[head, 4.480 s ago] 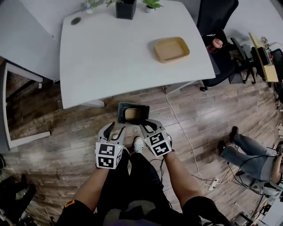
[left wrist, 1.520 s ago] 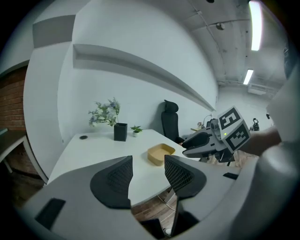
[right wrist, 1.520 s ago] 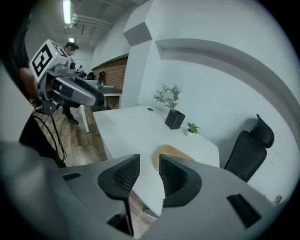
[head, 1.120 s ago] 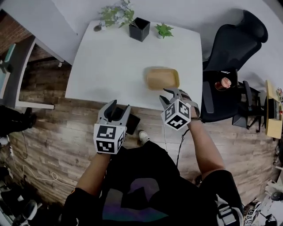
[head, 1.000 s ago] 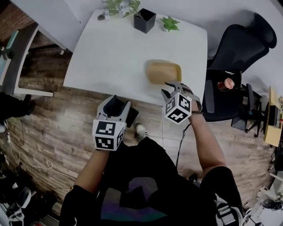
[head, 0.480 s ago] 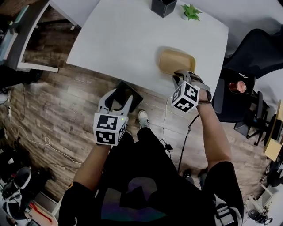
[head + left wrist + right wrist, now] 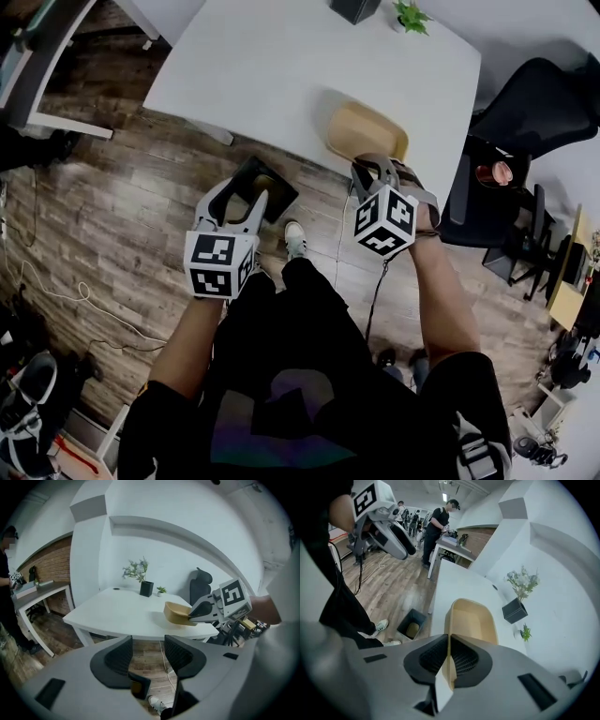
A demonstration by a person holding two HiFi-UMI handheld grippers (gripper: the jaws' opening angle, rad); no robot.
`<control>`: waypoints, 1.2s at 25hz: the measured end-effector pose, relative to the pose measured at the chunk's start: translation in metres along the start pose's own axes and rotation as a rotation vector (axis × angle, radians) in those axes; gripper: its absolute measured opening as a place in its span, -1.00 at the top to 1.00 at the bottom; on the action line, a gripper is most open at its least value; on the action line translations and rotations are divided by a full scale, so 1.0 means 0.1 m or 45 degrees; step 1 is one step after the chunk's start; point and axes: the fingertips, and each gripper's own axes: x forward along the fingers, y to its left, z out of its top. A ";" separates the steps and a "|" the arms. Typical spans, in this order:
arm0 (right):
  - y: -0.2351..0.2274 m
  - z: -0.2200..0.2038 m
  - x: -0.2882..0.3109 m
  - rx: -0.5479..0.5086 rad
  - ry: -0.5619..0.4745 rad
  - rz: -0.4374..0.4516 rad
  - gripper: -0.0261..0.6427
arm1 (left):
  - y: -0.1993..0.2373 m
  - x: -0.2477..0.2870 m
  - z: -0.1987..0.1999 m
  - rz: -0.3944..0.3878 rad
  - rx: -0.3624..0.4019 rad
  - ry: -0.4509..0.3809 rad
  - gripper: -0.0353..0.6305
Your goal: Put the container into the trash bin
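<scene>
The tan container (image 7: pixel 366 131) lies on the white table (image 7: pixel 272 66) near its front edge. My right gripper (image 7: pixel 378 169) is at the container's near end, its jaws closing with the container's wall (image 7: pixel 471 620) between them. In the right gripper view both pads (image 7: pixel 461 658) press on that wall. The dark trash bin (image 7: pixel 279 192) stands on the floor under the table's edge, with something tan inside. My left gripper (image 7: pixel 241 195) hovers over the bin, open and holding nothing. In the left gripper view the bin (image 7: pixel 139 686) shows below the parted jaws.
A black office chair (image 7: pixel 534 112) stands right of the table. A black planter (image 7: pixel 352 7) and a small plant (image 7: pixel 411 14) sit at the table's far edge. A cable (image 7: pixel 380 281) runs across the wood floor. People stand at a desk (image 7: pixel 440 517) farther off.
My right gripper has reached the container's near end and closed onto its wall. My left gripper has shifted towards the bin and sunk a little.
</scene>
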 end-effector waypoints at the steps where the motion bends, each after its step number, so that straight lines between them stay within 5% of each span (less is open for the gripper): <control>1: 0.11 0.12 -0.04 0.017 -0.018 0.008 0.82 | 0.07 -0.08 -0.05 0.008 -0.001 0.000 0.29; 14: 1.65 1.43 -0.13 0.092 -0.213 0.251 0.82 | 0.75 -0.81 -1.00 0.127 -0.137 0.036 0.29; 30: 2.73 1.04 1.82 0.292 -0.038 0.491 0.82 | 1.23 -0.10 -2.54 0.217 -0.252 0.239 0.29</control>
